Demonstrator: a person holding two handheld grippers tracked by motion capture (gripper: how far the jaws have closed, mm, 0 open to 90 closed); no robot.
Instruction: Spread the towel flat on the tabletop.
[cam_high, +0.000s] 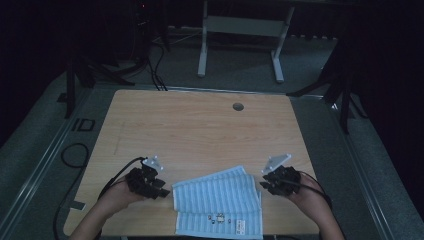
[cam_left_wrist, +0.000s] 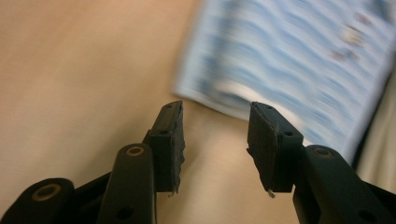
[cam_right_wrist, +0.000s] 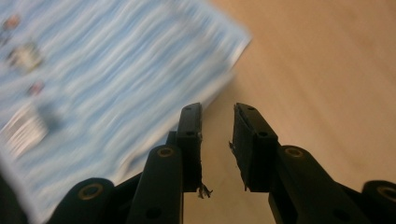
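Observation:
A folded light-blue striped towel (cam_high: 217, 200) with a small printed motif and a label lies at the front edge of the wooden table (cam_high: 200, 130). My left gripper (cam_high: 163, 188) rests on the table just left of the towel, jaws open and bare. In the left gripper view the left gripper (cam_left_wrist: 215, 112) points at the blurred towel (cam_left_wrist: 289, 60), whose corner lies just beyond its tips. My right gripper (cam_high: 264, 184) sits at the towel's right edge, open. The right gripper view has the right gripper (cam_right_wrist: 218, 109) with bare wood in its gap and the towel (cam_right_wrist: 107, 74) to its left.
A round cable hole (cam_high: 238, 106) sits near the table's far edge. A black cable (cam_high: 75, 155) loops on the floor at the left. A white desk frame (cam_high: 240, 25) and dark stands are behind the table.

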